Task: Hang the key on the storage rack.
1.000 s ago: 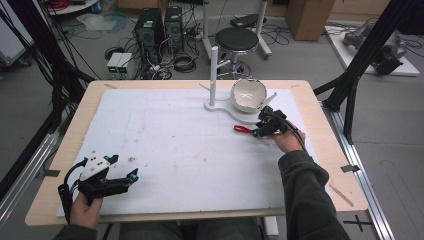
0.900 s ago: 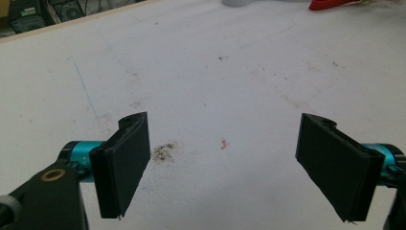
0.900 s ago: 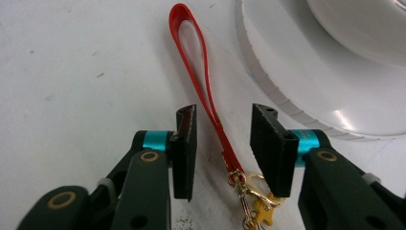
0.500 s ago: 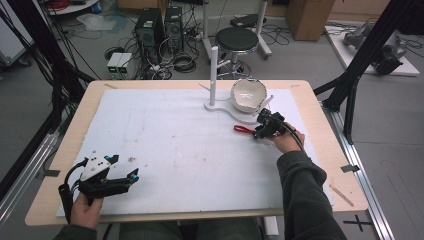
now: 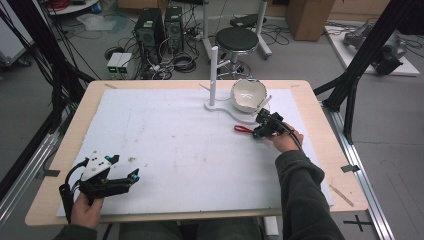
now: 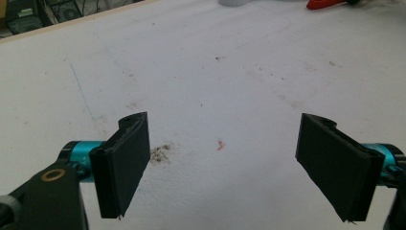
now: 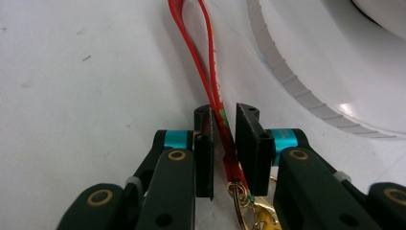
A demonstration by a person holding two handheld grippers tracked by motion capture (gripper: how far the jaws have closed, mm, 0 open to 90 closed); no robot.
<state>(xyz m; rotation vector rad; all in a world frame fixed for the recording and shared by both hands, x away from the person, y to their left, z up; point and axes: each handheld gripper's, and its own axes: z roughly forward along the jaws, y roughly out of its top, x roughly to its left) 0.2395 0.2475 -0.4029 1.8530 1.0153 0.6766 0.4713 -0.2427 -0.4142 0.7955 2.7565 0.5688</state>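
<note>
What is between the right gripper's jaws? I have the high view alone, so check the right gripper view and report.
Observer: A red strap runs between the jaws of the right gripper. They have just been closing, and a thin gap shows beside the strap.
Operator: Tell me what hangs on its near end.
Observer: A gold clasp, just below the pads.
Operator: Now report the left gripper.
Observer: The left gripper has its jaws wide apart, with only stained white mat between them.
</note>
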